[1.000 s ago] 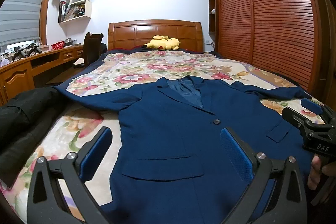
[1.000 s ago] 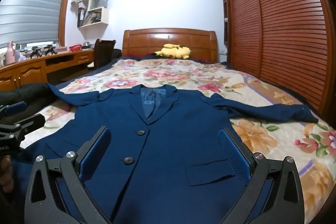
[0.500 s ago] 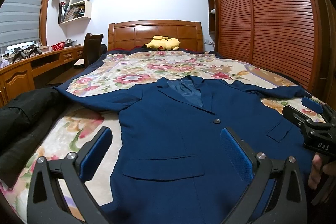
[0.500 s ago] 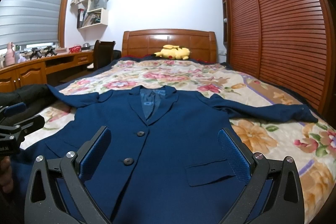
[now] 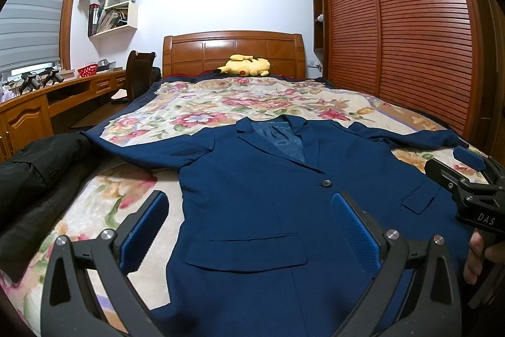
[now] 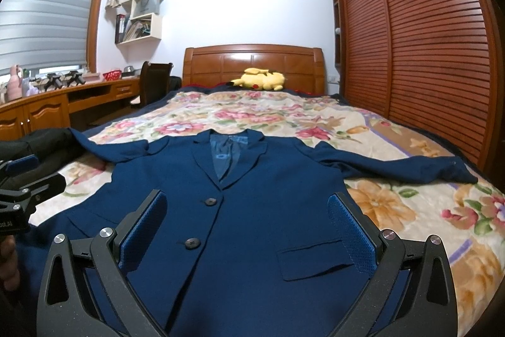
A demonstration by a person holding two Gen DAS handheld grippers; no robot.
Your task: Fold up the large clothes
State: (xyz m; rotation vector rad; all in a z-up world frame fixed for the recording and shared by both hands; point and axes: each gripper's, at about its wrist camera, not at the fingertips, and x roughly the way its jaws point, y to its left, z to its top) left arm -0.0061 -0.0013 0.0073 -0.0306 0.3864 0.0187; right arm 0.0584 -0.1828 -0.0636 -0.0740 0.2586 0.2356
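A navy blue suit jacket [image 5: 258, 198] [image 6: 252, 210] lies flat and face up on the bed, buttoned, collar toward the headboard, both sleeves spread out to the sides. My left gripper [image 5: 249, 226] hovers open above its lower left front, over the flap pocket, with nothing between its blue pads. My right gripper [image 6: 246, 226] stands open above the lower right front, near the two buttons. Each gripper shows at the edge of the other's view: the right gripper [image 5: 470, 176] and the left gripper [image 6: 22, 182].
The bed carries a floral blanket [image 5: 221, 103] with a yellow plush toy [image 5: 246, 67] by the wooden headboard. A black garment [image 5: 34, 179] lies at the bed's left edge. A wooden desk [image 6: 47, 106] and chair stand on the left, a slatted wardrobe [image 6: 410, 37] on the right.
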